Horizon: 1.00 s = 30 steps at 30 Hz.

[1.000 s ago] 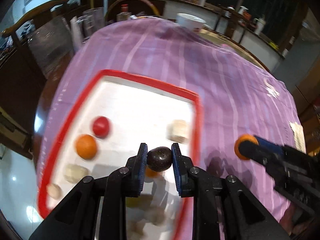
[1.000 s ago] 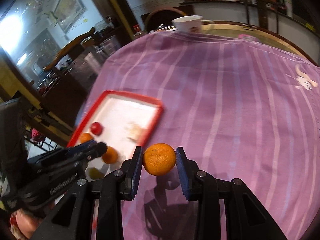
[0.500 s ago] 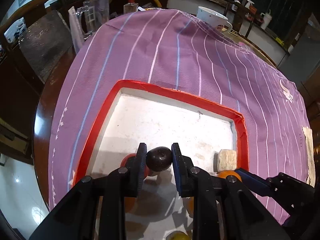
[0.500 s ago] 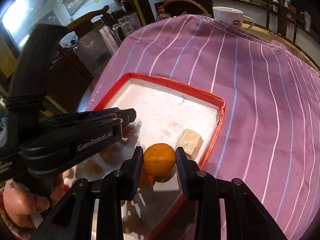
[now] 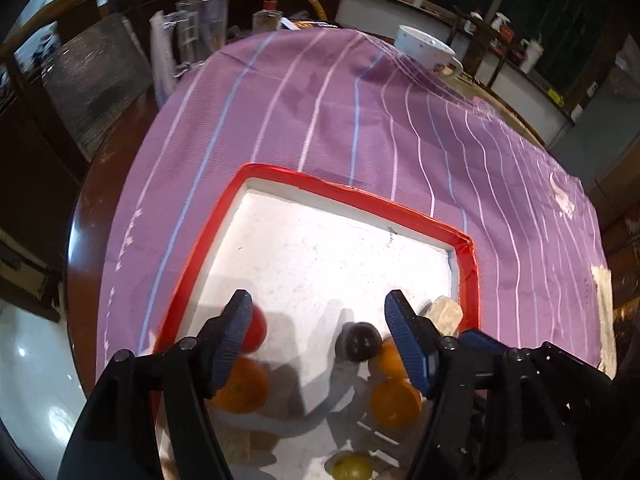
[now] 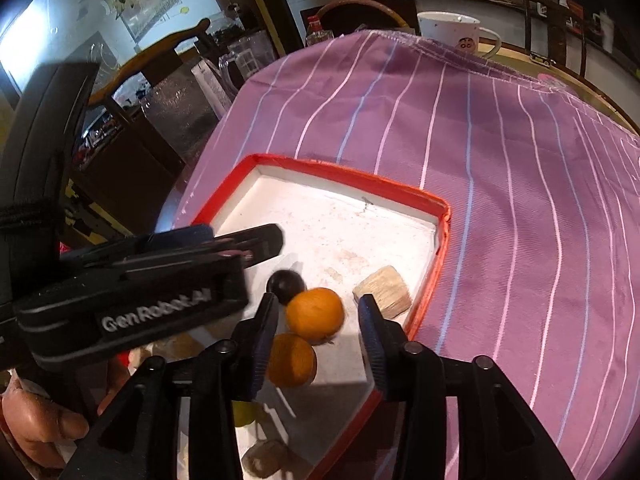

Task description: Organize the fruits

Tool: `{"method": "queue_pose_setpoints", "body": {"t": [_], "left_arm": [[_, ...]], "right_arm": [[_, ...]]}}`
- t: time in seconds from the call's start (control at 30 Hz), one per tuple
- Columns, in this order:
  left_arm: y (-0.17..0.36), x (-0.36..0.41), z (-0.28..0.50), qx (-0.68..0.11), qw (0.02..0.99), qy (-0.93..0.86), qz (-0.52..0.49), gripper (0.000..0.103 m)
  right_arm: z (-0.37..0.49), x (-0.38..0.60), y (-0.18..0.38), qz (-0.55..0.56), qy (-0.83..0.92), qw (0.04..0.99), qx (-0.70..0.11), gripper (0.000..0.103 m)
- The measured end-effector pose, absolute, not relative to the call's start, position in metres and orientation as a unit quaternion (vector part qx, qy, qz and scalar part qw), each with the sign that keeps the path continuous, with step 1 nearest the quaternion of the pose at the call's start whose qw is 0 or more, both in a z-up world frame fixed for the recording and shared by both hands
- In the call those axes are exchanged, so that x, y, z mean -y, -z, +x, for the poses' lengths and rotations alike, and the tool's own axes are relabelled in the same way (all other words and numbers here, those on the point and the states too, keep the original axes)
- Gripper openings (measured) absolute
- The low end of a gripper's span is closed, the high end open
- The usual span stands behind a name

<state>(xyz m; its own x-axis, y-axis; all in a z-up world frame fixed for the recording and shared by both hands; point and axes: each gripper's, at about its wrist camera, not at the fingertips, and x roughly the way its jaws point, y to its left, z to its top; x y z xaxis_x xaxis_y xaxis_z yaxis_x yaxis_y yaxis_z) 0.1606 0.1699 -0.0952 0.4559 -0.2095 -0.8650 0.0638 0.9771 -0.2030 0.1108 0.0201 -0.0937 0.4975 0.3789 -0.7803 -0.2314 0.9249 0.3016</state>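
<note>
A round wooden table [image 5: 86,216] carries a purple striped cloth [image 5: 320,112], and on the cloth lies a white tray with a red rim [image 5: 352,194].

At the tray's left edge, a red fruit [image 5: 256,330] sits behind the left pad of the left tool [image 5: 320,320], with an orange [image 5: 244,386] just nearer the camera. The left tool has just been opening; its pads stand wide apart and press on nothing. A dark round fruit [image 5: 358,342] lies released on the tray floor between them, close to the right pad. Just right of it are two more oranges, one [image 6: 316,314] beside the dark fruit and another [image 6: 292,360] nearer the tray's near edge. A yellow-green fruit [image 5: 352,466] lies at the near edge.

The right tool [image 6: 318,320] has also just been opening; the orange sits loose between its pads, touching neither, resting on the tray. A pale tan block [image 6: 384,290] lies by the tray's right rim. A hand [image 6: 44,420] grips the left tool's handle.

Beyond the cloth's far edge stand a clear glass pitcher [image 5: 196,28] and a white mug [image 5: 426,50].
</note>
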Motion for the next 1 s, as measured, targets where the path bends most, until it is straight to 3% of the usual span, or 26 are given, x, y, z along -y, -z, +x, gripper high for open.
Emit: {"method": "queue_pose_setpoints", "body": {"t": [0.13,0.33,0.57,1.0], "left_arm": [[0.082,-0.187,0.144,-0.508,0.853,0.056,-0.107,0.068],[0.052,-0.188,0.102,-0.471,0.879,-0.005,-0.078,0.073],[0.024,-0.134,0.050,-0.415,0.906,-0.084,0.015,0.092],[0.023,-0.046,0.015,-0.442,0.896,-0.040,0.001,0.092]], "right_arm": [[0.099,-0.012,0.084,0.081,-0.176,0.866,-0.461,0.054],[0.075,0.011,0.072,0.100,-0.175,0.868,-0.454,0.054],[0.043,0.042,0.061,0.086,-0.176,0.873,-0.446,0.055],[0.003,0.135,0.062,0.098,-0.131,0.878,-0.450,0.056]]}}
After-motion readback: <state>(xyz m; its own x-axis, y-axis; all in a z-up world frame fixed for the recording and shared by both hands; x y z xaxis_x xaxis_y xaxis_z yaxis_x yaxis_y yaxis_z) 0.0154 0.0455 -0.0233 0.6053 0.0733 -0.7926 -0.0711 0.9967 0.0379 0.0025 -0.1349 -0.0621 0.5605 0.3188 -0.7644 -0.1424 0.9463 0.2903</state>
